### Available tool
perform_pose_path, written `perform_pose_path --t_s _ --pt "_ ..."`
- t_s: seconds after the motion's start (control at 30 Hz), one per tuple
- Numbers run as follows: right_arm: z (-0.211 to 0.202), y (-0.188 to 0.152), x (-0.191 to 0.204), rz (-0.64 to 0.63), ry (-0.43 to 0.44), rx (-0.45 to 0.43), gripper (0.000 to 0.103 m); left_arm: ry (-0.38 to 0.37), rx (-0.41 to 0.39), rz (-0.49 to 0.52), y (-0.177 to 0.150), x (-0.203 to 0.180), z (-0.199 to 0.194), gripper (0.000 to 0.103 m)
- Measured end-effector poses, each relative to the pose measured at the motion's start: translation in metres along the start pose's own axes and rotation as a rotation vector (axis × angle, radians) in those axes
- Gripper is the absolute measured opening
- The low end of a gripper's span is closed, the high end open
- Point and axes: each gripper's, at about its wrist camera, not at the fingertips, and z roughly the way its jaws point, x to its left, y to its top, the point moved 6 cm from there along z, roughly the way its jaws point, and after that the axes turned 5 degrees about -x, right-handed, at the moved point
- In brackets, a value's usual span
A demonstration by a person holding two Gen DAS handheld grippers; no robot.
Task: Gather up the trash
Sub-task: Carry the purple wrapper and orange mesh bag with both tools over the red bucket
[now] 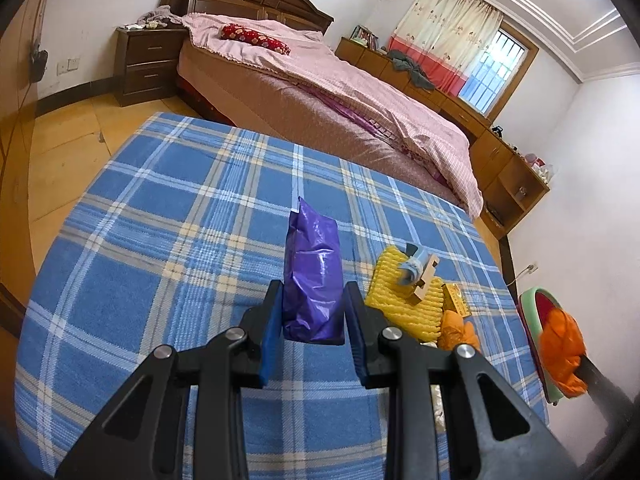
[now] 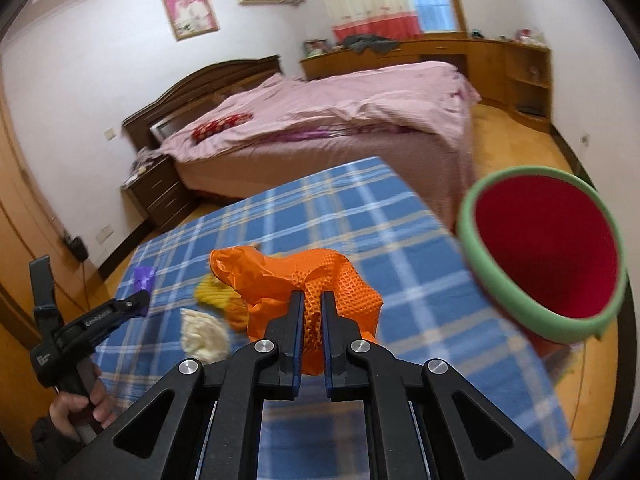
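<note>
**Both grippers loaded: purple bag on the left, orange netting on the right**

Your left gripper (image 1: pixel 312 312) has its jaws closed partway onto a purple plastic bag (image 1: pixel 312 276), which stands upright between the two blue pads (image 1: pixel 270 344) over the blue plaid cloth (image 1: pixel 168 208). The pads press the lower sides of the bag; its top pokes up past the fingertips. From the right wrist view you can see that same gripper (image 2: pixel 140 300) from the side, with your left hand (image 2: pixel 76 404) wrapped around its handle and a bit of purple at its tip.

Your right gripper (image 2: pixel 311 312) is squeezed nearly closed on a crumpled piece of orange mesh netting (image 2: pixel 296 276), leaving only a narrow gap filled by the material. The netting bulges out above and to both sides of the fingers.

To the right of the netting sits the bin (image 2: pixel 476 240), green-rimmed with a red inside, its mouth tilted toward the camera. In the left wrist view the bin (image 1: pixel 528 308) shows at the cloth's right edge with the orange netting (image 1: pixel 564 352) in front of it.

Loose on the cloth lie a yellow foam net (image 1: pixel 400 296), a small blue roll with a cardboard scrap (image 1: pixel 416 272) on top of it, and a cream crumpled wad (image 2: pixel 204 334). Beyond the cloth stands a bed with pink bedding (image 1: pixel 320 76).
</note>
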Motion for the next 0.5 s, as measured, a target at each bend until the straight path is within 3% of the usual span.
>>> perform_pose_path --t_s 0.3,0.5 --pt "-0.031 -0.003 -0.078 0.134 -0.103 -0.046 0.007 -0.007 -0.017 0.040 0.002 -0.014 -0.002 0.030" --pt "-0.049 0.001 -0.115 0.197 -0.127 -0.092 0.007 -0.035 -0.013 0.088 0.001 -0.043 -0.016 0.030"
